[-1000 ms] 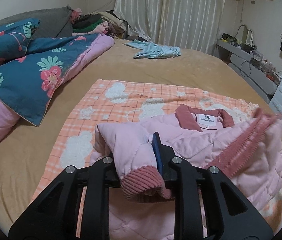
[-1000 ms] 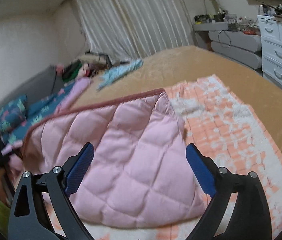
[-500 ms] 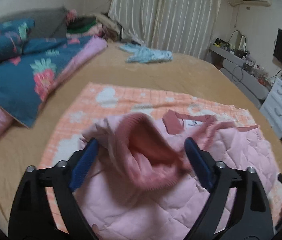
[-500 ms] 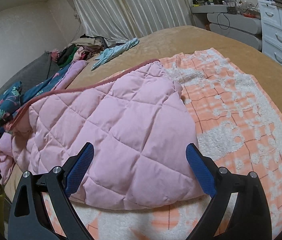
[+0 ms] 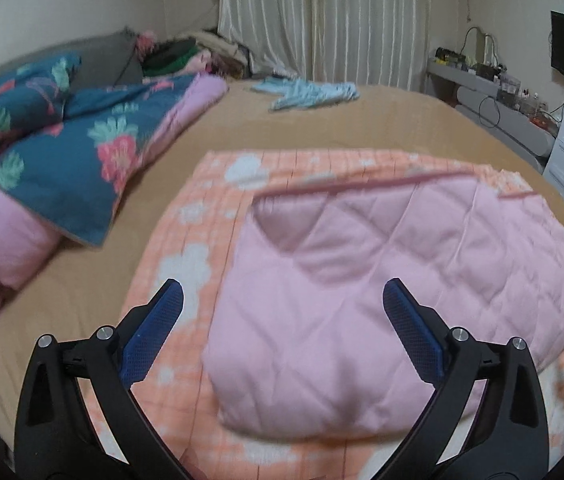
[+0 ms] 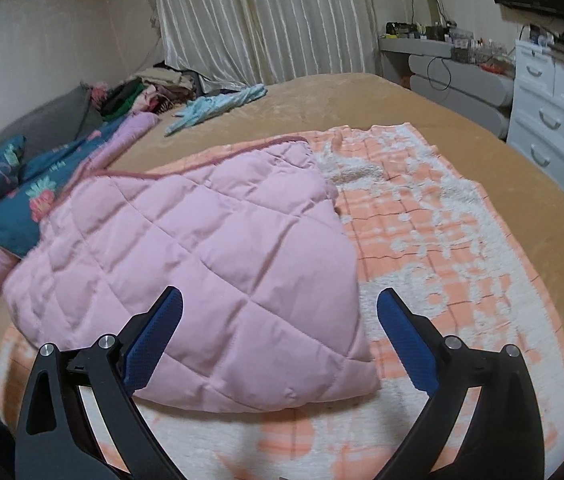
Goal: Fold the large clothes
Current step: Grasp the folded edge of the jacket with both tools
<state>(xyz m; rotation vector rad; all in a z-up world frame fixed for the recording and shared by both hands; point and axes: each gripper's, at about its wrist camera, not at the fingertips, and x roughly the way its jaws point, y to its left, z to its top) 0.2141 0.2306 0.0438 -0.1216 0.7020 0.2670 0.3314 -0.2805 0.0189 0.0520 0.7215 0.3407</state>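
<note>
A pink quilted jacket [image 5: 394, 292] lies folded on an orange-and-white checked blanket [image 5: 201, 216] on the bed. Its dark pink ribbed hem runs along the far edge. My left gripper [image 5: 282, 308] is open and empty, hovering just above the jacket's near left part. In the right wrist view the jacket [image 6: 209, 256] lies on the blanket [image 6: 442, 248]. My right gripper [image 6: 277, 312] is open and empty above the jacket's near right corner.
A blue floral duvet with pink lining [image 5: 53, 152] is heaped at the left. A light blue garment [image 5: 306, 94] lies far back on the tan bedspread [image 5: 402, 120]. White drawers [image 6: 554, 104] and a grey desk [image 6: 454, 72] stand on the right.
My left gripper held the jacket's ribbed cuff, then opened and let it go. The sleeve and collar are now folded under, and the jacket lies flat. My right gripper stayed open.
</note>
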